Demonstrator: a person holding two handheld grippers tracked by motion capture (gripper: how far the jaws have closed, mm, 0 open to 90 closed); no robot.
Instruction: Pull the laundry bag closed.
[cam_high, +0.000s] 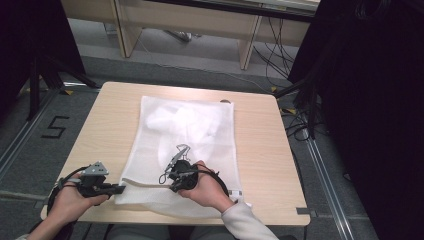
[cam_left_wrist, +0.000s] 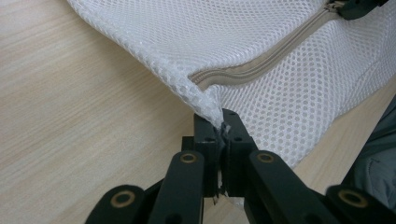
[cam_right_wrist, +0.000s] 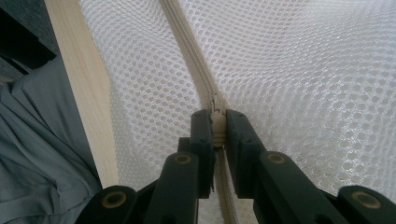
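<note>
**Soft mesh bag, held at corner and zip**

A white mesh bag (cam_high: 185, 150) lies flat on the wooden surface (cam_high: 260, 150), near the person's edge. Something white and soft is inside it, in the far half; what it is I cannot tell.

The left tool (cam_left_wrist: 219, 128) is pressed together on the bag's corner, just where the beige zip (cam_left_wrist: 261, 63) ends. The right tool (cam_right_wrist: 215, 122) is pinching the zip line itself, probably the slider, though this part is too small to be sure.

The bag looks light, limp and easy to wrinkle. It will follow any pull, so one end must be fixed. The best places to hold are the sewn corner and the slider, not the open mesh, which may stretch or catch.
</note>
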